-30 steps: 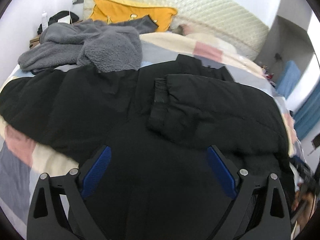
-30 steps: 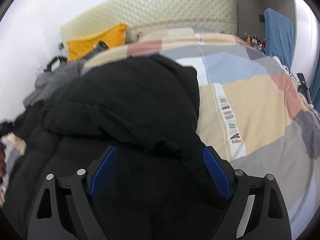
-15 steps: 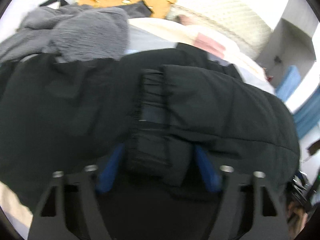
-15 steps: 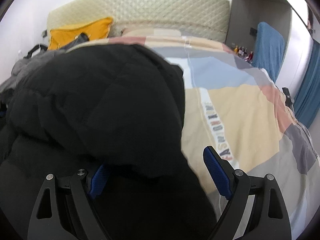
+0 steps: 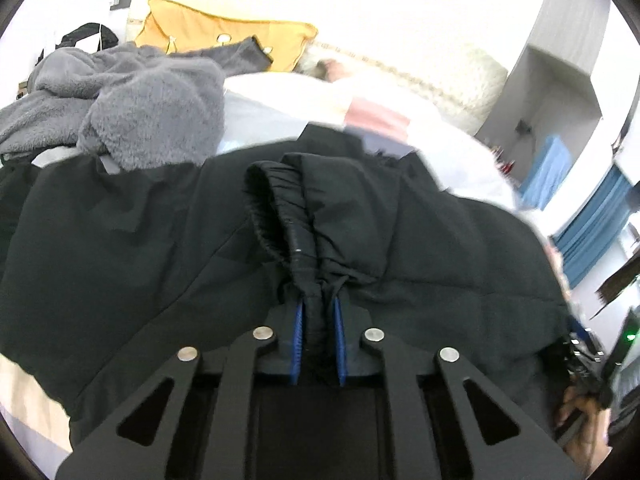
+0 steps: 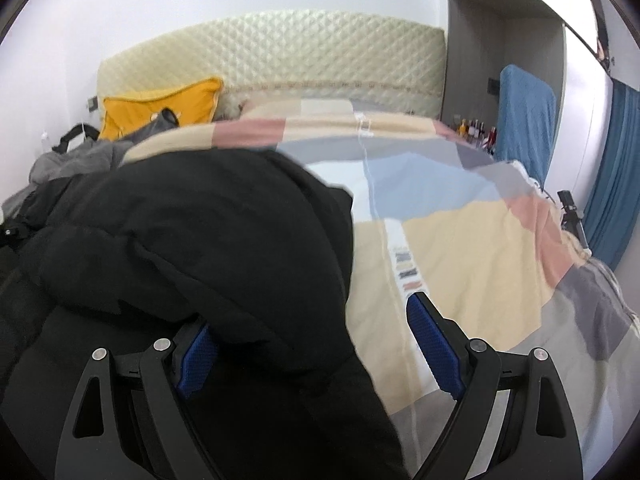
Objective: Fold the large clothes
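Note:
A large black padded jacket [image 5: 120, 248] lies spread on the bed. One sleeve is folded across its body. My left gripper [image 5: 318, 312] is shut on the sleeve's elastic cuff [image 5: 280, 200], which bunches up between the blue pads. In the right wrist view the jacket [image 6: 192, 240] fills the left half. My right gripper [image 6: 316, 340] is open, with the jacket's right edge lying between the fingers; the left pad [image 6: 196, 354] is partly under the fabric, the right pad [image 6: 434, 348] is over the bedcover.
A patchwork bedcover [image 6: 460, 240] covers the bed. A grey fleece garment [image 5: 132, 108] and a yellow pillow [image 5: 224, 36] lie near the quilted headboard [image 6: 300, 56]. A blue chair [image 6: 524, 120] and blue curtain [image 6: 616, 180] stand at the right.
My left gripper moved forward onto the sleeve cuff and closed on it. My right gripper moved forward along the jacket's right edge and stayed open.

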The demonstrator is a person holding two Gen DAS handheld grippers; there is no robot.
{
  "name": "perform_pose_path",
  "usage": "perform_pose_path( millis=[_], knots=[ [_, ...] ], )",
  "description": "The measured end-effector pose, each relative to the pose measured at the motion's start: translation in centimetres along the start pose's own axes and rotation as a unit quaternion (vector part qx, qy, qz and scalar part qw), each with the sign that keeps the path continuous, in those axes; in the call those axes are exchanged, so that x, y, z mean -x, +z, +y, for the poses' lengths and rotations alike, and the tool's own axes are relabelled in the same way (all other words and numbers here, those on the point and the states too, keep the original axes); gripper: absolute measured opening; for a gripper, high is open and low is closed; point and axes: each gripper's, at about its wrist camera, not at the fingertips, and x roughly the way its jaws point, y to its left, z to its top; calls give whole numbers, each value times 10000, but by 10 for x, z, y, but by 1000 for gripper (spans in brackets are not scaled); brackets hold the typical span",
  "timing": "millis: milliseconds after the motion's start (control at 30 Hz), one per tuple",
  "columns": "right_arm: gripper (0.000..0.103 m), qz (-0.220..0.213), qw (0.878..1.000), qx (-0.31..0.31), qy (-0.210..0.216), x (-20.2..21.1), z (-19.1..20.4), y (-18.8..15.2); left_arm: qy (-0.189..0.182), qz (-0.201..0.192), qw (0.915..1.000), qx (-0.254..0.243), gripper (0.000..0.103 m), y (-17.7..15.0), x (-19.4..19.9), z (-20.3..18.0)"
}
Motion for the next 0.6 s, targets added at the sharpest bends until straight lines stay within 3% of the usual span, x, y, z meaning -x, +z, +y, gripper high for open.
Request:
perform_pose_path(
  millis=[133, 267, 600],
  knots=[
    [87, -204, 9993, -291, 94, 16, -15, 13, -303, -292, 9991, 36, 10, 6, 35, -7],
    [87, -120, 9995, -261, 88, 17, -19, 12, -500, -245, 9983, 182, 10, 1, 51, -6],
    [94, 382, 9993, -7, 38, -11, -16, -12, -2, 483, 9985, 263, 10, -24, 17, 17]
  ],
)
